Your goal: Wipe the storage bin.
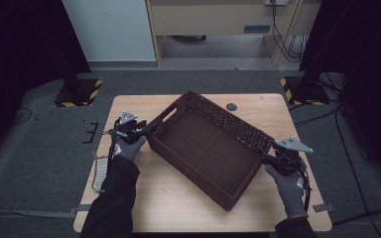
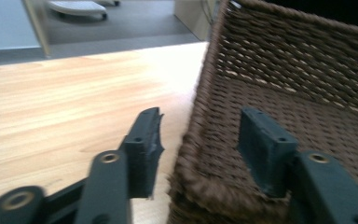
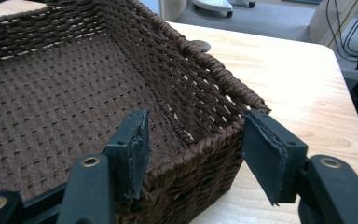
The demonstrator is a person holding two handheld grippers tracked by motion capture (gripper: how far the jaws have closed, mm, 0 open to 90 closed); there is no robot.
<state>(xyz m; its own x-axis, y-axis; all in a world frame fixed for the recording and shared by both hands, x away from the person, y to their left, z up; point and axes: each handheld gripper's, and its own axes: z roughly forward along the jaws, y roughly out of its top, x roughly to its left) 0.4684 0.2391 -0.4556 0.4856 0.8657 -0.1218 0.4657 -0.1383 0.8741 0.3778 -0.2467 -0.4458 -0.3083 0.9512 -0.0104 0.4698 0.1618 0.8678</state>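
A dark brown woven basket [image 1: 208, 148] lies empty and askew on the wooden table [image 1: 178, 203]. My left gripper [image 1: 151, 130] is at the basket's left end. In the left gripper view the left gripper [image 2: 200, 135] straddles the basket [image 2: 284, 93] wall, one pad outside and one inside, with a sliver of gap at the outer pad. My right gripper [image 1: 265, 157] is at the basket's right corner. In the right gripper view the right gripper [image 3: 196, 126] stands open around the rim of the basket [image 3: 51, 93], with both pads clear of the weave.
A round cable hole [image 1: 231, 106] sits in the tabletop behind the basket. A pale strip-like object [image 1: 99, 171] hangs at the table's left edge. Two stand bases with yellow-black stripes [image 1: 77, 91] [image 1: 302, 89] rest on the floor beyond the table's far corners.
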